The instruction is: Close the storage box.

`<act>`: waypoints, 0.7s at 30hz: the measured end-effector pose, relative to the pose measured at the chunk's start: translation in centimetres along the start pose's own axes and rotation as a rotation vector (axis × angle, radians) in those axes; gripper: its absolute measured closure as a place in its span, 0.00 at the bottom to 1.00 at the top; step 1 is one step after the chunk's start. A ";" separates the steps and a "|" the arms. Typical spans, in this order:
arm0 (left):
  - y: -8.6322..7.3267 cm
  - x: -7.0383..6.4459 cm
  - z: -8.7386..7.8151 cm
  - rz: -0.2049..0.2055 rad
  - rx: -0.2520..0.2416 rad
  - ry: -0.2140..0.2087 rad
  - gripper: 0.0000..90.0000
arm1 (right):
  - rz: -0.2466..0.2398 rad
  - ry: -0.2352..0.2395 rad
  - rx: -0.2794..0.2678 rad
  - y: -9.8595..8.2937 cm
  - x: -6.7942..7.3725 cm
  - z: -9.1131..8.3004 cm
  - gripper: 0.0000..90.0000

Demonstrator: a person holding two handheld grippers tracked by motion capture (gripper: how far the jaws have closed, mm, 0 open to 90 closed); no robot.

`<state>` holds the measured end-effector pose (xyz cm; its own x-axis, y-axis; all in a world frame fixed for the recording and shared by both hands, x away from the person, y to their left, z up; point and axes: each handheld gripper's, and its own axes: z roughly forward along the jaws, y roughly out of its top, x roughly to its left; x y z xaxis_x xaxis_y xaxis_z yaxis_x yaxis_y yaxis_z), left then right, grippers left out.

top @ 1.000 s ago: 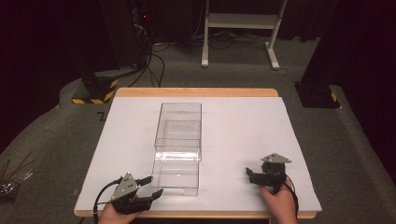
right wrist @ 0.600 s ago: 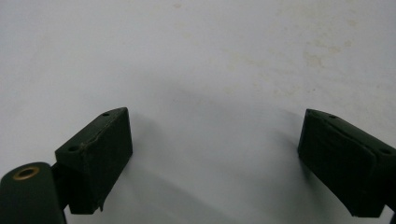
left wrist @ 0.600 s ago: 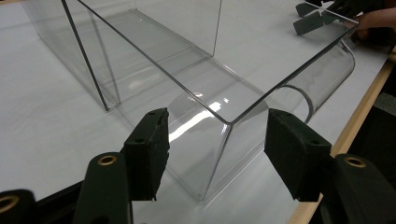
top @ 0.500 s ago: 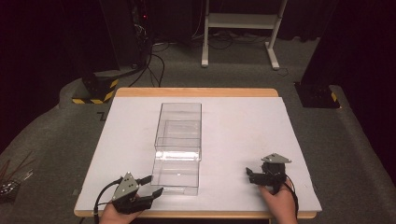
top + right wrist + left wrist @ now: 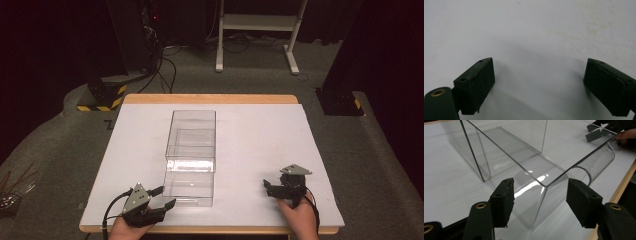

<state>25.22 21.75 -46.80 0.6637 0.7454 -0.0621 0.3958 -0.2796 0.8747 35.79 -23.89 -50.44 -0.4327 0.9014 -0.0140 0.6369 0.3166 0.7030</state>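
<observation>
A long clear plastic box [image 5: 192, 150] with an open top lies lengthwise in the middle of the white table top [image 5: 260, 135]. My left gripper [image 5: 165, 197] rests near the front edge, just left of the box's near end, held by a hand. In the left gripper view it [image 5: 540, 187] is open, and the box's near corner [image 5: 541, 192] stands just ahead of the gap between its jaws. My right gripper [image 5: 267, 187] sits at the front right, apart from the box, pointing left. Its jaws [image 5: 537, 62] are open over bare white surface.
The table's wooden front edge [image 5: 210, 230] runs just below both hands. The right gripper [image 5: 599, 131] also appears past the box's far side in the left gripper view. Behind the table are a grey carpet floor, cables and a white stand [image 5: 255, 30].
</observation>
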 end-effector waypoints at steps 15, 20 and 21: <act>0.2 0.3 0.3 -0.002 -0.025 0.028 0.47 | -0.001 0.001 -0.001 0.0 0.0 0.0 0.11; 0.4 0.4 0.5 -0.008 -0.039 0.035 0.48 | -0.001 0.000 0.000 0.0 0.0 0.0 0.11; 0.4 0.5 0.5 -0.009 -0.041 0.035 0.48 | -0.001 0.000 0.000 0.0 0.0 0.0 0.11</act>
<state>26.01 21.67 -46.71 0.6371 0.7689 -0.0539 0.3751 -0.2482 0.8931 35.80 -23.90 -50.44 -0.4337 0.9009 -0.0149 0.6361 0.3179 0.7031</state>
